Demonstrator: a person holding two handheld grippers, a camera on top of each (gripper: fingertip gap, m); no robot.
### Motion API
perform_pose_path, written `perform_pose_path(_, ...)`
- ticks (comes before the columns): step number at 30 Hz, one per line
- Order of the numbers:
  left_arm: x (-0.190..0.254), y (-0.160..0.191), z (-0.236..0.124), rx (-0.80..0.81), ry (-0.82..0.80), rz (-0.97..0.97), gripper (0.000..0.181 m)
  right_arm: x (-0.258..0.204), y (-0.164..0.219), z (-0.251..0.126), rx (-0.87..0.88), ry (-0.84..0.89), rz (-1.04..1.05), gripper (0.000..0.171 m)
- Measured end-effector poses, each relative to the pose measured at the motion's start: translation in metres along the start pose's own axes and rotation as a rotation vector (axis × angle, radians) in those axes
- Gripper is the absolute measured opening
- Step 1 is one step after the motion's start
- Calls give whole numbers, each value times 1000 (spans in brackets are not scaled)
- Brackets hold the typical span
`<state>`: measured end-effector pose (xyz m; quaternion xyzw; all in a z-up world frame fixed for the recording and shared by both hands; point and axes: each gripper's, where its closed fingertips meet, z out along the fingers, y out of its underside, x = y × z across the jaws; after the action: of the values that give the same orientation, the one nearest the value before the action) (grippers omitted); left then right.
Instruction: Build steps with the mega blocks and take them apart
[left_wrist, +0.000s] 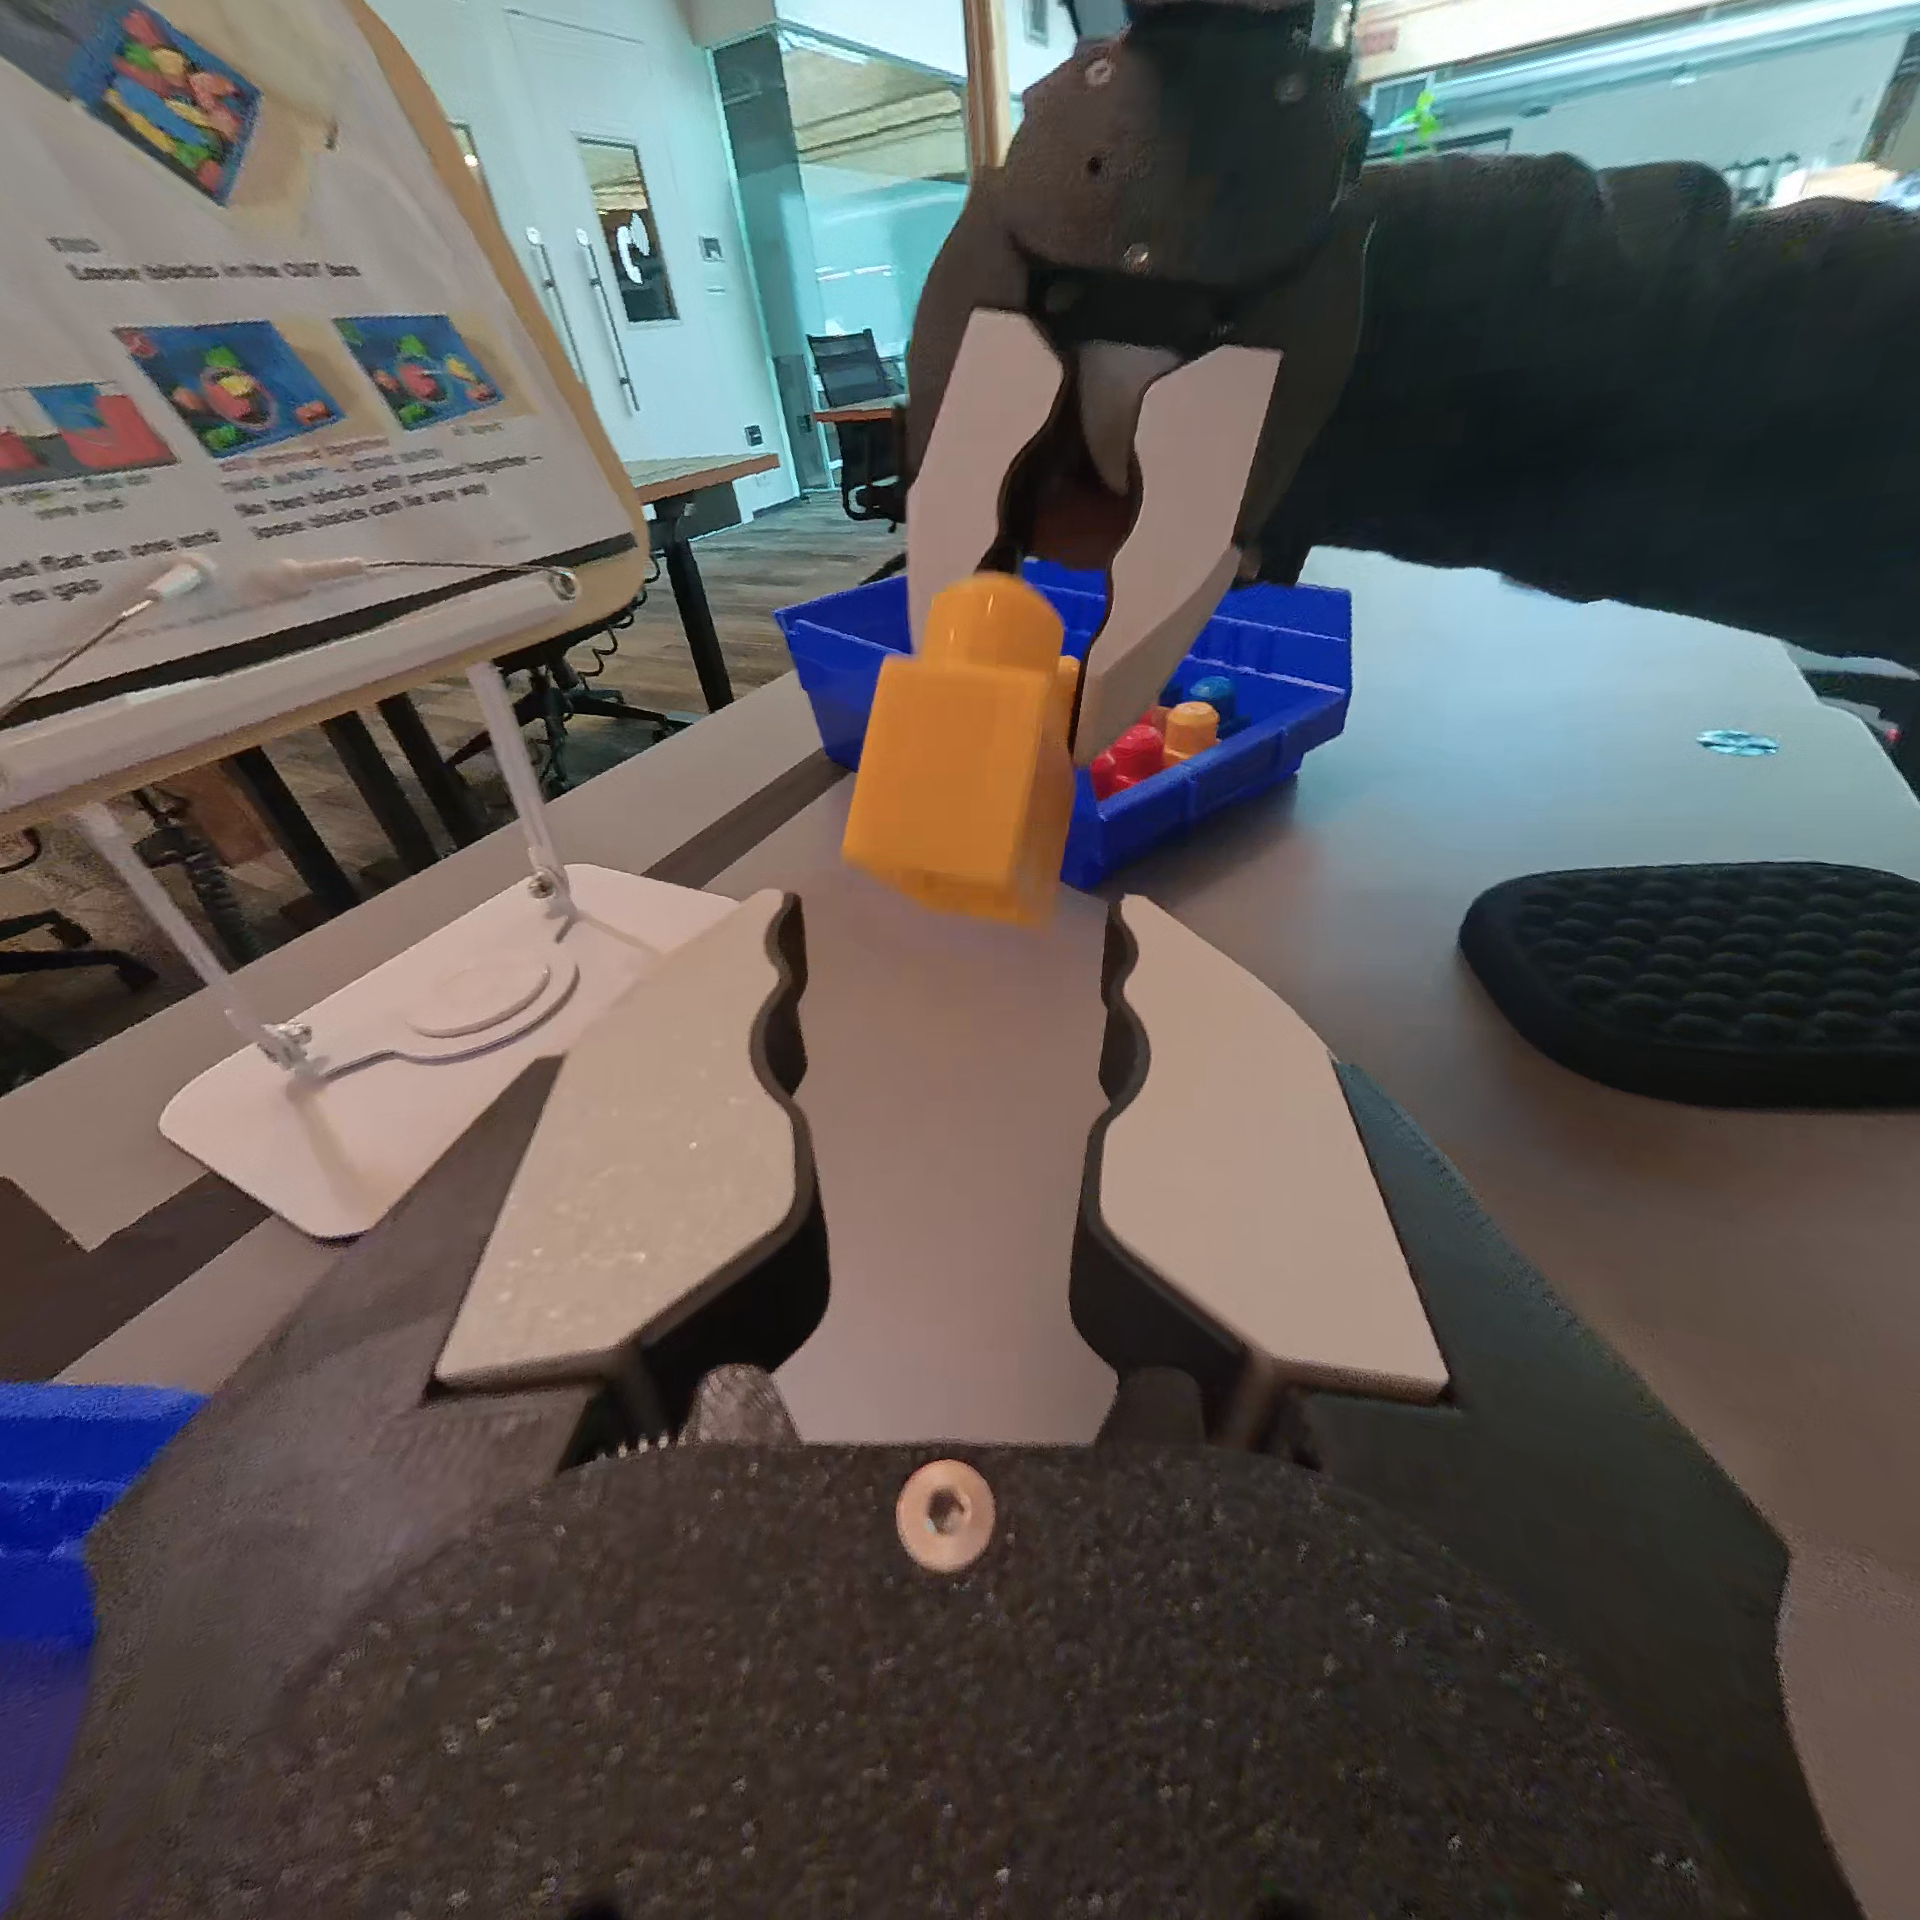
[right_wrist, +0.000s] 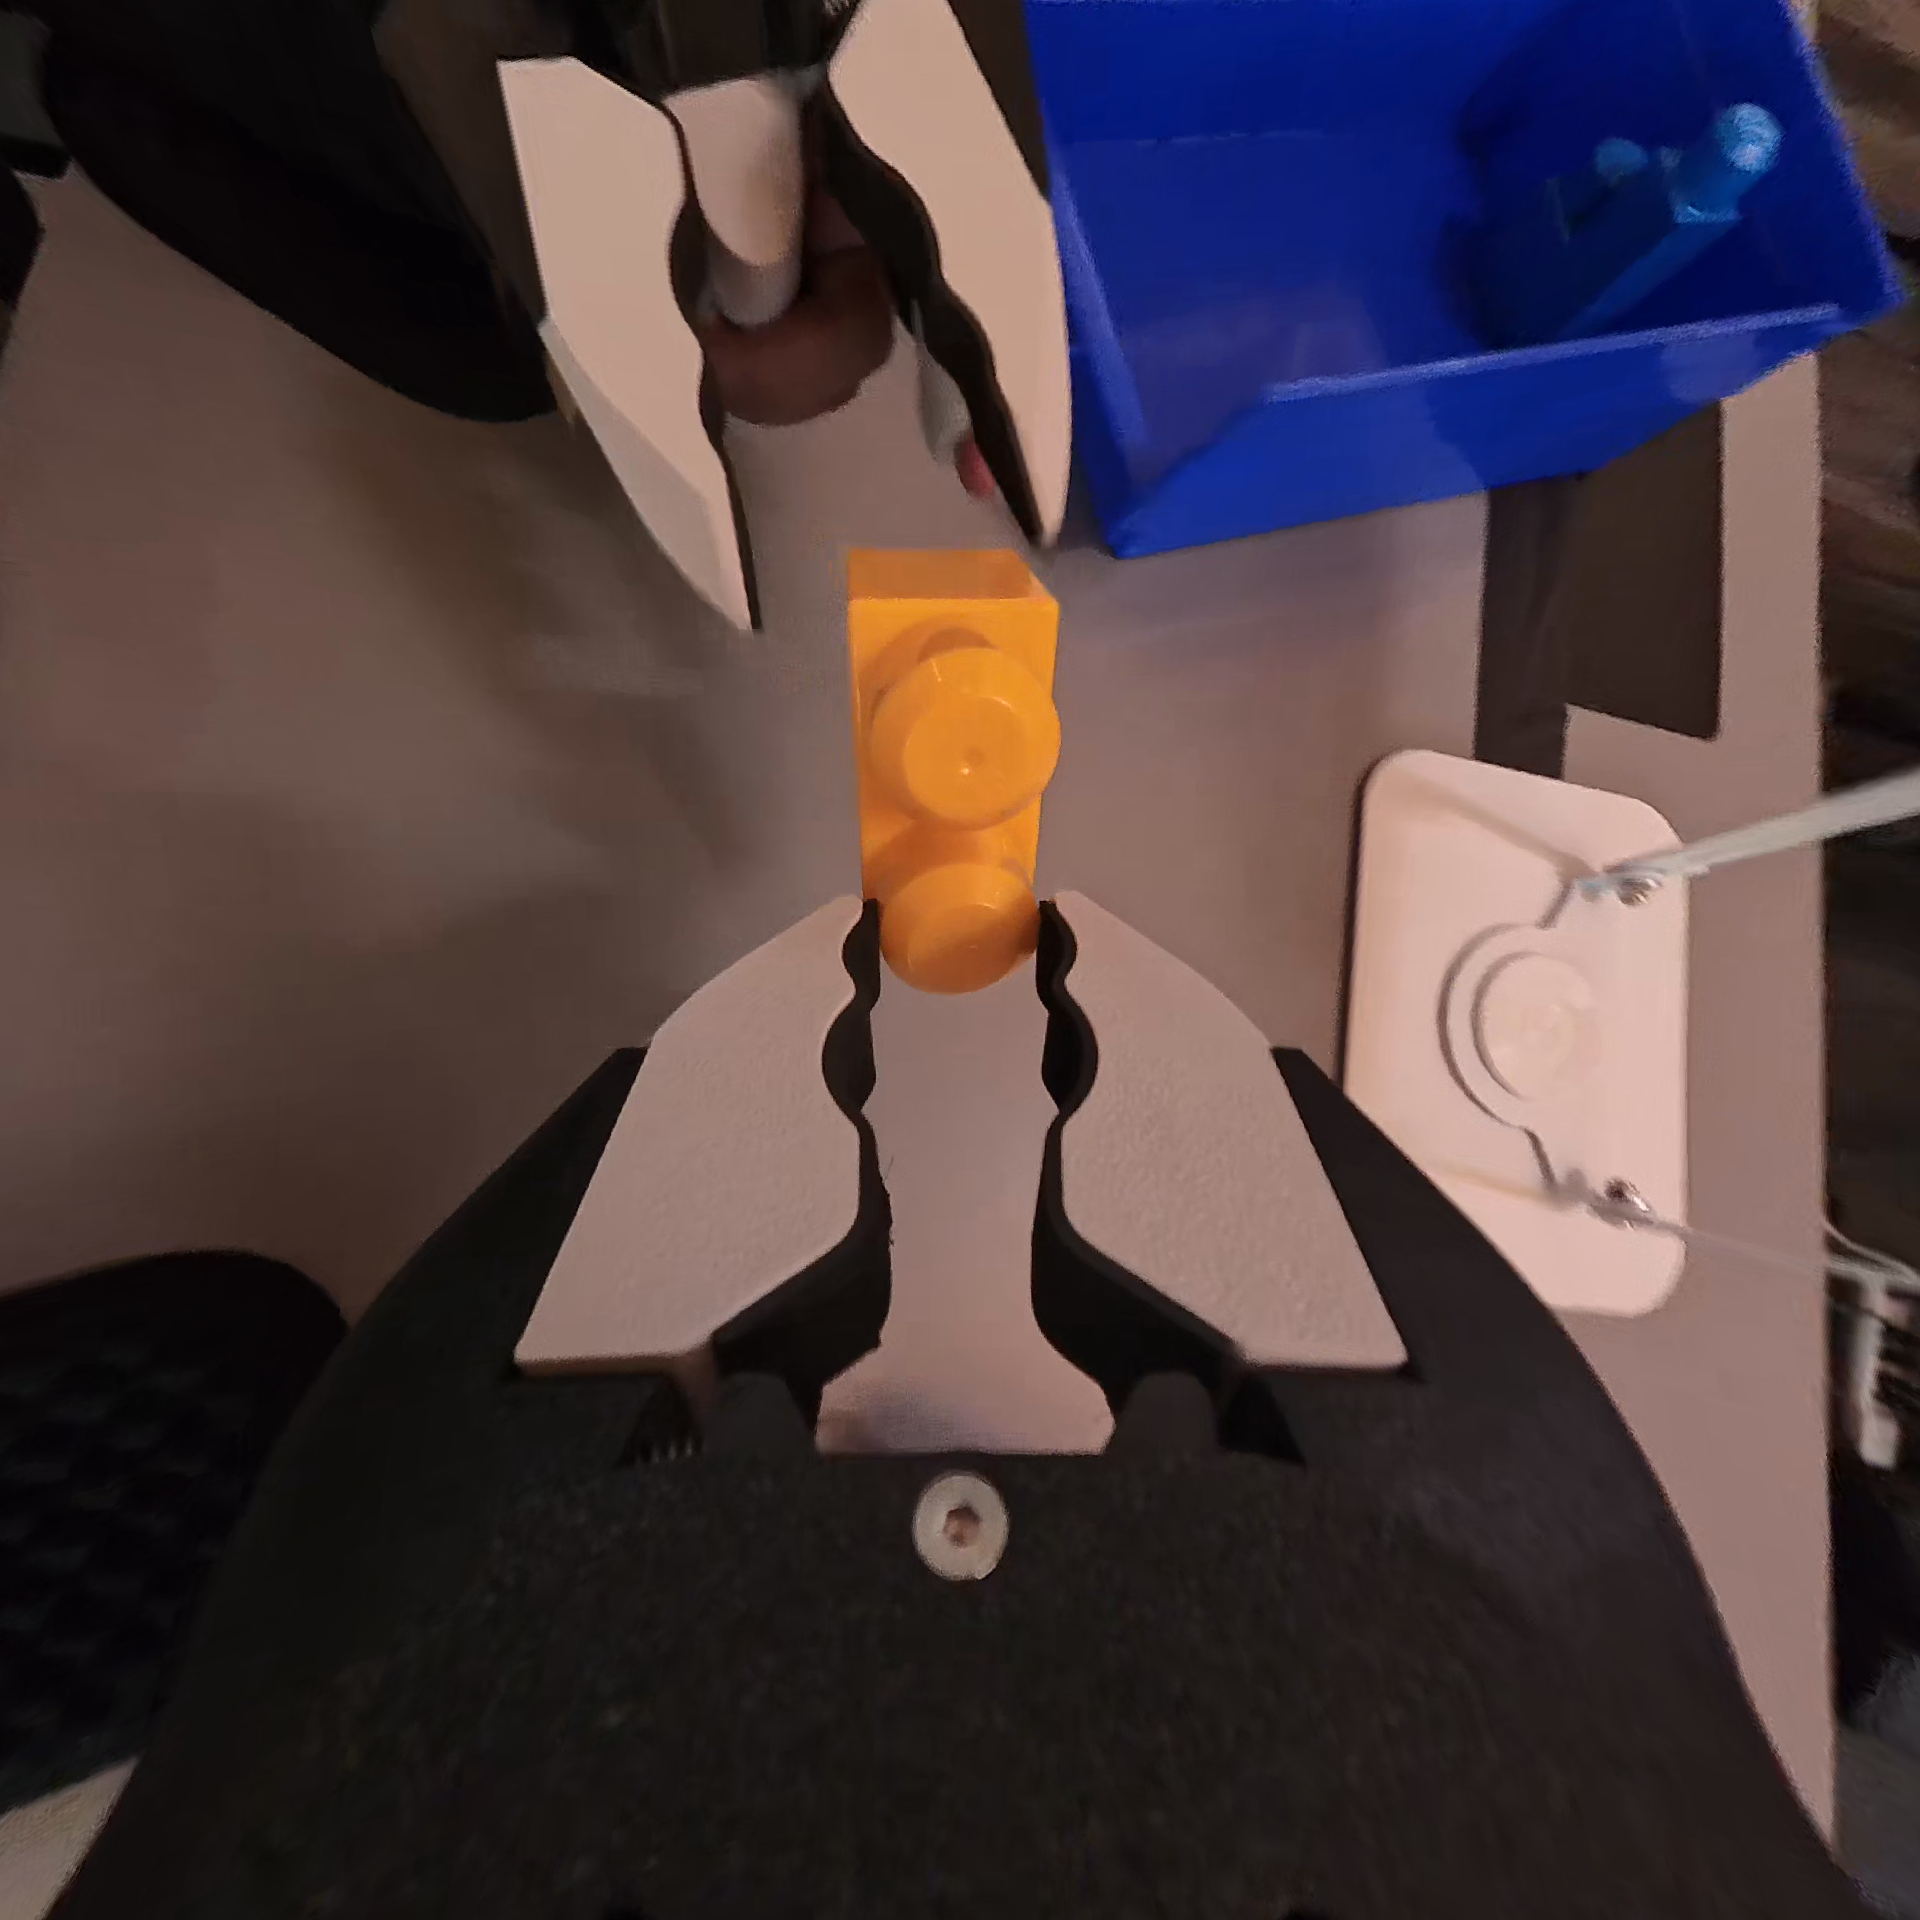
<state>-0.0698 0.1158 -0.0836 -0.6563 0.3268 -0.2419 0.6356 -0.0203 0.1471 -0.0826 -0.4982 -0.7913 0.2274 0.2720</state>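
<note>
My right gripper (right_wrist: 958, 914) is shut on one stud of an orange two-stud mega block (right_wrist: 951, 717) and holds it in the air above the grey table (right_wrist: 312, 727). In the left wrist view the right gripper (left_wrist: 1023, 686) comes down from above with the orange block (left_wrist: 961, 769) tilted. The block's lower end hangs just beyond the tips of my left gripper (left_wrist: 951, 925), which is open and empty. The left gripper also shows in the right wrist view (right_wrist: 894, 571), its jaws apart, just past the block's far end.
A blue bin (left_wrist: 1195, 821) with several red, orange and blue blocks stands at the back. Another blue bin (right_wrist: 1351, 436) holds a blue block (right_wrist: 1621, 229). A white stand base (left_wrist: 416, 1049) carries an instruction sheet (left_wrist: 260, 364). A black pad (left_wrist: 1714, 977) lies at the right. Across from one pair of fingers to the other is roughly 7 cm.
</note>
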Motion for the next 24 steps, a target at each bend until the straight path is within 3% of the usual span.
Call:
perform_pose_path(6, -14, 2, -4, 4, -51, -13, 54, 43, 39, -73, -109, 165, 85, 29)
perform_pose_path(11, -16, 5, -3, -9, -65, -5, 46, 74, 101, -140, -277, 300, 217, 29)
perform_pose_path(13, -19, 7, -4, -18, -84, 1, 28, 81, 132, -162, -353, 344, 278, 29)
perform_pose_path(14, -20, 8, -5, -23, -89, 11, 7, 83, 148, -171, -387, 359, 311, 29)
perform_pose_path(15, -21, 7, -6, -19, -95, 18, 0, 84, 164, -178, -424, 369, 345, 29)
perform_pose_path(20, -24, 11, -7, -43, -112, 24, 0, 81, 252, -204, -680, 425, 522, 29)
perform_pose_path(24, -24, 15, -5, -60, -109, 24, 0, 71, 296, -210, -824, 433, 678, 29)
